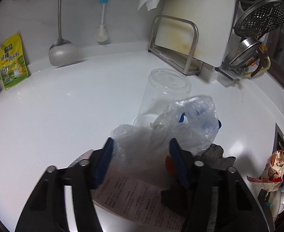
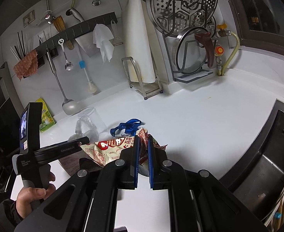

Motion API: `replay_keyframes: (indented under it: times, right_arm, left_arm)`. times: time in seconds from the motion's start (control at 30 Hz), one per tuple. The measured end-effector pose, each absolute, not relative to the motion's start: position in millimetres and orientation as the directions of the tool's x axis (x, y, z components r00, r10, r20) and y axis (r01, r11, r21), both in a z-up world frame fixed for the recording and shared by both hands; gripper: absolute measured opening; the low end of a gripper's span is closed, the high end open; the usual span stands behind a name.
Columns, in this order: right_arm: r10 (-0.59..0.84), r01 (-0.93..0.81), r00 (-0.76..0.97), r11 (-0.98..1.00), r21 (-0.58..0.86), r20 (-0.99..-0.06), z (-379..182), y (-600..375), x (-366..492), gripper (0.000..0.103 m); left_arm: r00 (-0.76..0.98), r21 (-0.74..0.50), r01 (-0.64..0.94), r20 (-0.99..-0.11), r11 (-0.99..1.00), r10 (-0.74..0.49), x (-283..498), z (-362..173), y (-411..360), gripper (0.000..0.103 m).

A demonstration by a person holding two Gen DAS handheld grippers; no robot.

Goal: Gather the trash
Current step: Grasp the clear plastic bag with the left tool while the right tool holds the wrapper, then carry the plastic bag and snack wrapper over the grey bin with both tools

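Two grippers: we hold one in each hand, both over the white counter (image 1: 54,106).
Left gripper (image 1: 141,150): our blue pads (image 1: 105,160) stand part open, with the crumpled clear plastic bag (image 1: 161,133) bunched between them; we cannot tell whether they press on it.
Right gripper (image 2: 142,145): our fingers are clenched on the red-and-cream snack wrapper (image 2: 107,150), its torn top poking up between the pads.
Clear bag: it lies near the front edge of the counter, partly draped against an overturned clear plastic cup (image 1: 165,90) just behind it.
Under the bag: a printed paper sheet (image 1: 138,199) and a dark grey cloth (image 1: 215,154) lie at the front edge, the cloth beside the right-hand pad.
Blue strap (image 2: 126,127): it lies on the counter just behind the wrapper.
Left hand (image 2: 31,195): seen from the right wrist, it grips the handle of the left tool at the front left of the counter.
Back edge: a yellow seasoning pouch (image 1: 12,61) leans at the left; a ladle (image 1: 61,46) and brush (image 1: 103,17) hang above; a metal rack (image 1: 172,44) holds a white cutting board (image 1: 200,19).
Right edge: a dark sink (image 2: 267,164) sits in the counter.
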State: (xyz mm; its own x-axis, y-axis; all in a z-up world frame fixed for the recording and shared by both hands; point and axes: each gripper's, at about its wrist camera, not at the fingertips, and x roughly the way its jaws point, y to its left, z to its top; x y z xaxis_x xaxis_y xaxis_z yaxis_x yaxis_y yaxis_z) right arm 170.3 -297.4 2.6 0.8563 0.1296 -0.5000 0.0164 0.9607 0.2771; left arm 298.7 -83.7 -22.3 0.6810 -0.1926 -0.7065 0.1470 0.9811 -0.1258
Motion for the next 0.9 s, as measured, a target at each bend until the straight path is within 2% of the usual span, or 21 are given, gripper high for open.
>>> replay_keyframes:
  times: [0.07, 0.13, 0.57, 0.9]
  right_arm:
    - [0.129, 0.010, 0.858, 0.963, 0.269, -0.497, 3, -295, 169, 0.008]
    - [0.133, 0.003, 0.860, 0.964, 0.265, -0.493, 4, -293, 167, 0.008]
    - [0.111, 0.006, 0.875, 0.971, 0.240, -0.471, 15, -279, 107, 0.008]
    - [0.092, 0.040, 0.863, 0.968, 0.249, -0.497, 3, -252, 20, 0.008]
  left_arm:
    - [0.678, -0.133, 0.157, -0.706, 0.979, -0.204, 298, -21, -82, 0.028]
    - [0.679, -0.137, 0.159, -0.704, 0.978, -0.209, 294, -17, -78, 0.024]
    - [0.767, -0.085, 0.175, -0.614, 0.981, -0.190, 206, 31, -44, 0.022]
    - [0.768, -0.063, 0.243, -0.597, 0.968, -0.232, 93, 27, -39, 0.022]
